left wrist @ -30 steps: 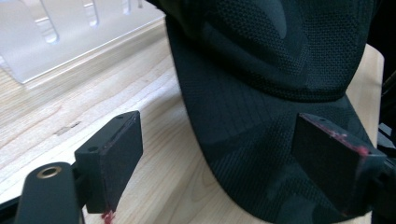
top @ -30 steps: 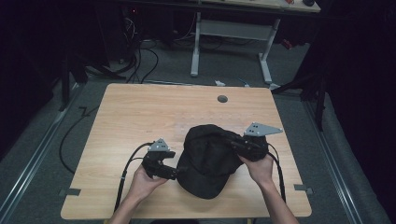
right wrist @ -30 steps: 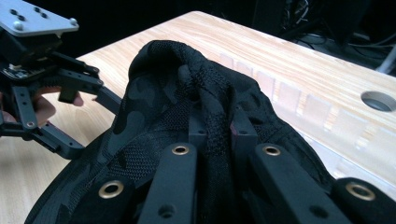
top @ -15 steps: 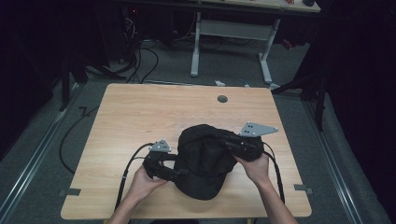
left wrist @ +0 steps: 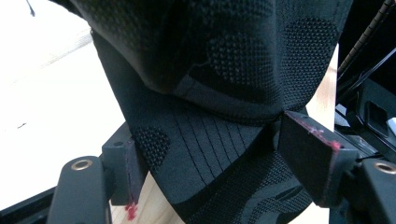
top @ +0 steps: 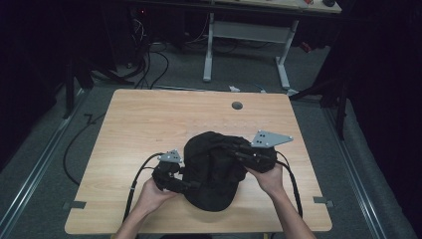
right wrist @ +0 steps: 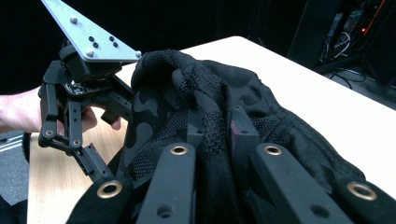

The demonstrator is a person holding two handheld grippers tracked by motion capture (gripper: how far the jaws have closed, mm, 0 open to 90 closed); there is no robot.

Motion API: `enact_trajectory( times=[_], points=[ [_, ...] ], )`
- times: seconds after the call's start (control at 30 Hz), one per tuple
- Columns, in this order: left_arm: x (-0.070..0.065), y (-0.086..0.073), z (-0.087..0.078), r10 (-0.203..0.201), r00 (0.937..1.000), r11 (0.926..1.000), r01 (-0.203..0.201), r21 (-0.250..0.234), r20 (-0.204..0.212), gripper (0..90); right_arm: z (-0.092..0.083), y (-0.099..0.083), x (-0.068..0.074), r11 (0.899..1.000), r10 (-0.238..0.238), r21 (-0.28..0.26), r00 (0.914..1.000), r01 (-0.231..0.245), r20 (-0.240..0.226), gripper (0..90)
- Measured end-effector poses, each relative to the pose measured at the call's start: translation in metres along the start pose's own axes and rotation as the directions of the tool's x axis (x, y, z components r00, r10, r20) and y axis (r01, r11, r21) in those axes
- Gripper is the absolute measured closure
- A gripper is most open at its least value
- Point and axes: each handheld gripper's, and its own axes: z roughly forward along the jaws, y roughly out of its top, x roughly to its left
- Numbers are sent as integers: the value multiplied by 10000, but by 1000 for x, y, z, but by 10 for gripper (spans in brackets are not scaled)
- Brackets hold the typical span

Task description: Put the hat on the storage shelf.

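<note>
**Left claw closing in on the black garment, right claw already gripping**

Since the earlier frames the black knitted mesh garment (top: 213, 169) has bunched slightly toward the left hand, and the left claw (top: 185, 185) has pushed in under its edge; its jaws have just been closing, with fabric between them. In the left gripper view the pads stand either side of a fold of the garment (left wrist: 219, 140), right pad about touching the hem, left pad just beside the cloth, not yet pinching: left claw still released. Right claw (right wrist: 218, 135) is clenched on a ridge of the fabric (right wrist: 205, 93), pinched tight between both pads; the right hand (top: 266, 177) holds it at the garment's right side.

Garment lies in a heap on the light wooden tabletop (top: 149, 119), near the front edge, a bit right of centre.

Step in hand, by my reading: get a second grip on the left hem to lift or spread the piece. To do it well: catch just one layer at the hem, close fully before pulling, keep the right grip steady, pull apart evenly so the knit doesn't slip.

Tabletop otherwise bare except a round cable hole (top: 237, 105) near the back edge. Dark room, grey floor (top: 45, 164), white-legged desk frame (top: 246, 50) behind, loose cables (top: 149, 55) at the back left.
</note>
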Motion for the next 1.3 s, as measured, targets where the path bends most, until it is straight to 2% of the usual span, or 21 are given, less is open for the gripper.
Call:
enact_trajectory(
  times=[0.17,0.27,0.5,0.7,0.8,1.03,1.17,1.3],
  points=[
    [0,0,-3,-7,10000,9999,6,115,96,335,1,0,-2,10000,76,-16,10000,-76,12,823],
    [-1,-1,-8,37,9998,10000,-38,17,216,458,1,1,-4,9997,181,-177,9998,-181,7,813],
    [0,1,-12,-94,9985,10000,94,-7,532,585,-1,5,-2,9997,38,-243,10000,-37,26,810],
    [2,2,-16,-279,9939,9988,320,-365,1069,689,-3,5,0,9994,-136,-314,9990,150,419,800],
    [2,3,-19,-231,9913,9986,291,-451,1294,754,-2,4,-1,9992,-148,-361,9978,172,652,785],
    [-3,4,-25,54,9813,9986,49,-528,1923,835,-4,4,0,9987,-189,-461,9975,221,685,762],
    [-7,6,-28,155,9795,9983,-39,-577,2011,858,-5,4,0,9985,-182,-502,9974,217,692,746],
    [-5,4,-32,50,9777,9967,121,-802,2099,859,-6,3,-1,9982,-8,-594,9979,47,650,719]
  ],
)
